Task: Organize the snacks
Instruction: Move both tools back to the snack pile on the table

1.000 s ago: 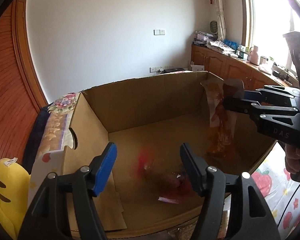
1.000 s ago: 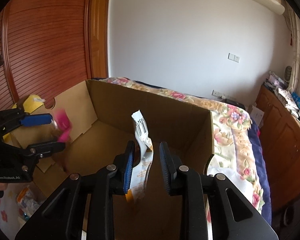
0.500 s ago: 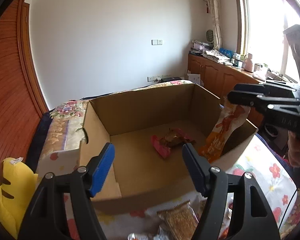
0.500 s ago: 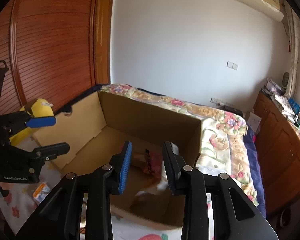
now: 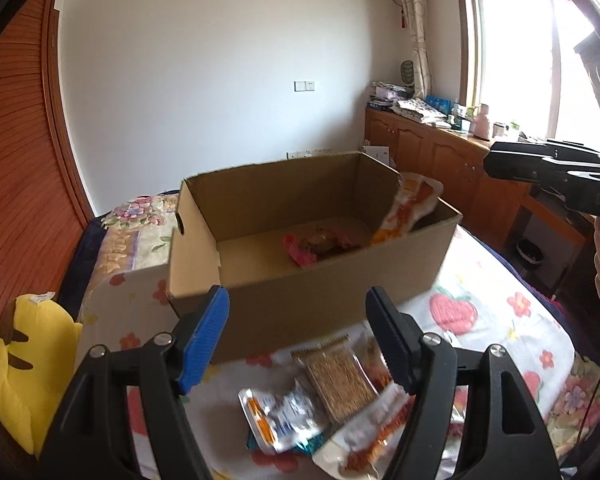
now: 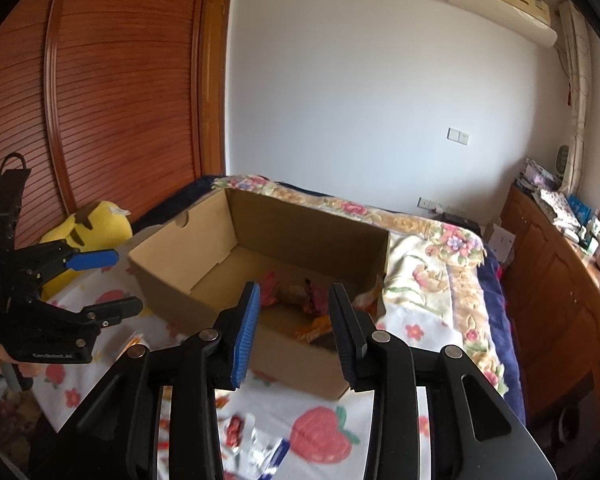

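My left gripper (image 5: 298, 336) hangs spread and empty at frame bottom, over loose snack packets (image 5: 332, 396) on the floral bedsheet (image 5: 500, 320). My right gripper (image 6: 294, 320), its jaws just opening, holds nothing. The cardboard box (image 5: 300, 304) sits mid-frame (open-topped), a pink packet (image 5: 300, 246) inside and an orange packet (image 5: 412, 204) leaning on its right wall.

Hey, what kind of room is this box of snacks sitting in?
Most likely a bedroom: the cardboard box sits on a bed with a floral bedspread, beside a wooden slatted wardrobe and a yellow plush toy.
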The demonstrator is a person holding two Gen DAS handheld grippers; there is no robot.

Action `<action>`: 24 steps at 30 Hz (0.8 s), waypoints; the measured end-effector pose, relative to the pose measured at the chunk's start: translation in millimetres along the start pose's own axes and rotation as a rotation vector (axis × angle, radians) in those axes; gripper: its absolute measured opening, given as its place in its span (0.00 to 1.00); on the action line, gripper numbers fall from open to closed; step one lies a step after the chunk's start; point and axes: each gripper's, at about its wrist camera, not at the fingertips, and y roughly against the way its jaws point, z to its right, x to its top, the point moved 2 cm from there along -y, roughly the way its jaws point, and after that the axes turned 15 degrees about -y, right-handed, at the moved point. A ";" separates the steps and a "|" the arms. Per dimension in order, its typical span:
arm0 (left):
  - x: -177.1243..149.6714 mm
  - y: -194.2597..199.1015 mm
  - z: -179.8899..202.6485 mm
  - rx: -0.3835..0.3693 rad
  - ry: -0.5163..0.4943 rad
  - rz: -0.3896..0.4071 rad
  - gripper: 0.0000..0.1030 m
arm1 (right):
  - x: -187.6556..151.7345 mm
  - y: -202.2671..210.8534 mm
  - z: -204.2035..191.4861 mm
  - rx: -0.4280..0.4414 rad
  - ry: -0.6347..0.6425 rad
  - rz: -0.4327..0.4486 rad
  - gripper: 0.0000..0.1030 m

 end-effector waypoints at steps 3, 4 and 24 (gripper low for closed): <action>-11.5 3.9 12.2 -0.016 -0.008 -0.011 0.70 | -14.6 7.9 -1.5 0.002 -0.013 -0.016 0.39; -17.0 4.7 16.5 -0.025 -0.013 -0.016 0.70 | -19.9 9.6 -0.7 0.004 -0.021 -0.022 0.39; -86.0 23.6 46.8 -0.041 0.035 -0.013 0.70 | -142.1 12.9 -24.0 0.123 -0.043 -0.119 0.43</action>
